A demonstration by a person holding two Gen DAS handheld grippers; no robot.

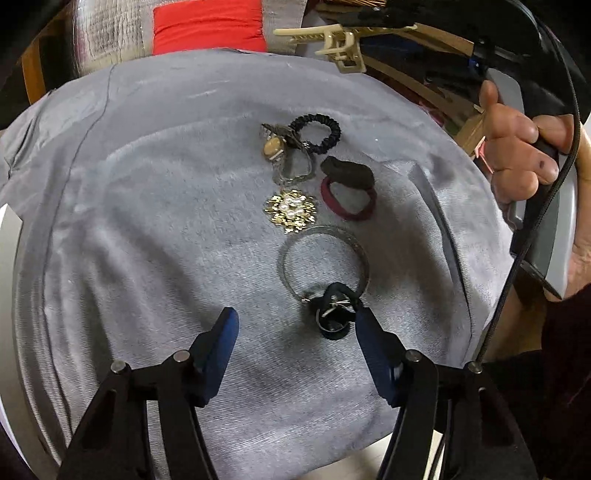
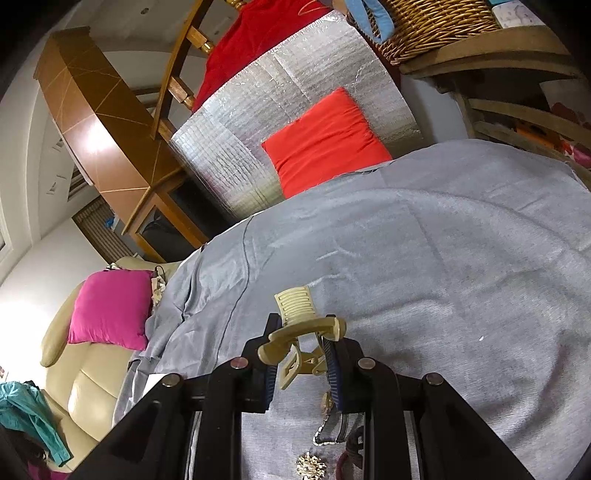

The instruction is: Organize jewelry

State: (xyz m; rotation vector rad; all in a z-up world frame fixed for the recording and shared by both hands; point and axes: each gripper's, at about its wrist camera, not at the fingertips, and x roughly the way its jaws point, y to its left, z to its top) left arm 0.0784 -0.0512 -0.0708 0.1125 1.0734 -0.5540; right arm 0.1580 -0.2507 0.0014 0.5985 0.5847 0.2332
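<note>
Jewelry lies on a grey cloth [image 1: 147,221]: a gold pearl brooch [image 1: 291,209], a wristwatch [image 1: 274,147], a black scrunchie [image 1: 317,132], a dark red hair tie [image 1: 349,199] with a dark clip on it, a clear bangle [image 1: 324,263] and a small black hair tie with rings [image 1: 332,317]. My left gripper [image 1: 295,325] is open just above the cloth, its right finger beside the small black tie. My right gripper [image 2: 301,363] is shut on a beige claw hair clip [image 2: 301,332], held above the cloth; the clip also shows in the left wrist view [image 1: 332,42].
A red cushion [image 2: 321,144] leans on silver foil insulation [image 2: 236,155] behind the cloth. A wicker basket [image 2: 436,22] sits on a wooden shelf at the back right. A beige sofa with a pink cushion [image 2: 110,314] is to the left.
</note>
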